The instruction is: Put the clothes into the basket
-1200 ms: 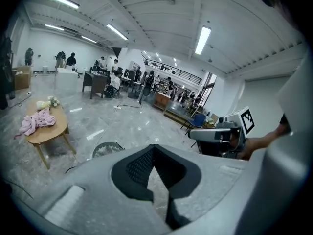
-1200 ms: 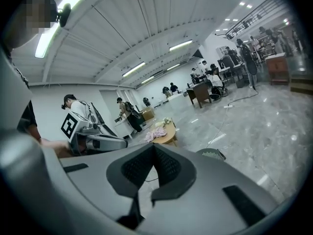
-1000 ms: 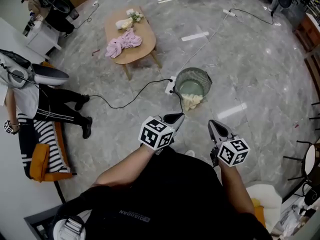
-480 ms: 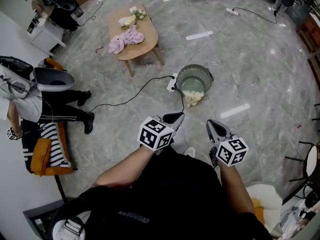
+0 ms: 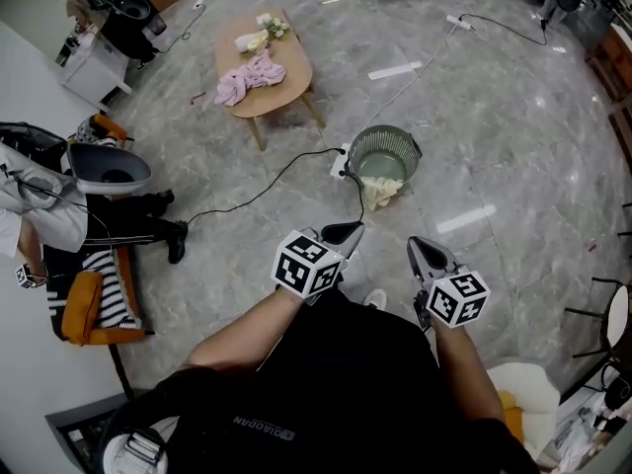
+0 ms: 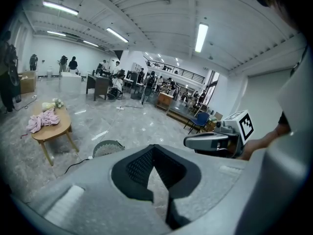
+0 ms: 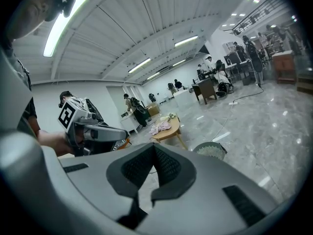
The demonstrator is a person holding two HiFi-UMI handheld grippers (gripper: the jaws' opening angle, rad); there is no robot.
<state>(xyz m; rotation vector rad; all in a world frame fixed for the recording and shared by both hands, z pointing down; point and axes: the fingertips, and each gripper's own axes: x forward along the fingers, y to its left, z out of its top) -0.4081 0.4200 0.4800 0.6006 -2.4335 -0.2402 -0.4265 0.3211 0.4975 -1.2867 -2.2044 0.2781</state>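
A pink garment [image 5: 247, 75] and a pale yellow one [image 5: 252, 38] lie on the oval wooden table [image 5: 281, 92] far ahead to the left. The round wire basket [image 5: 383, 154] stands on the floor ahead, and a cream cloth [image 5: 379, 194] hangs over its near rim. My left gripper [image 5: 344, 231] and right gripper [image 5: 427, 255] are held side by side at waist height, well short of the basket. Both are shut with nothing in them. The left gripper view shows the basket [image 6: 107, 147] and the table [image 6: 49, 129]. The right gripper view shows the basket [image 7: 211, 150] and the pink garment [image 7: 160, 127].
A black cable and a white power strip [image 5: 339, 169] lie on the floor beside the basket. A person [image 5: 118, 215] sits at the left by an orange chair [image 5: 84, 314]. Another cable [image 5: 464, 26] runs across the far floor. Chairs stand at the right edge [image 5: 607, 314].
The table and basket have slid slightly up and right in the head view. The seated person at the left has shifted. Both grippers stay shut and side by side.
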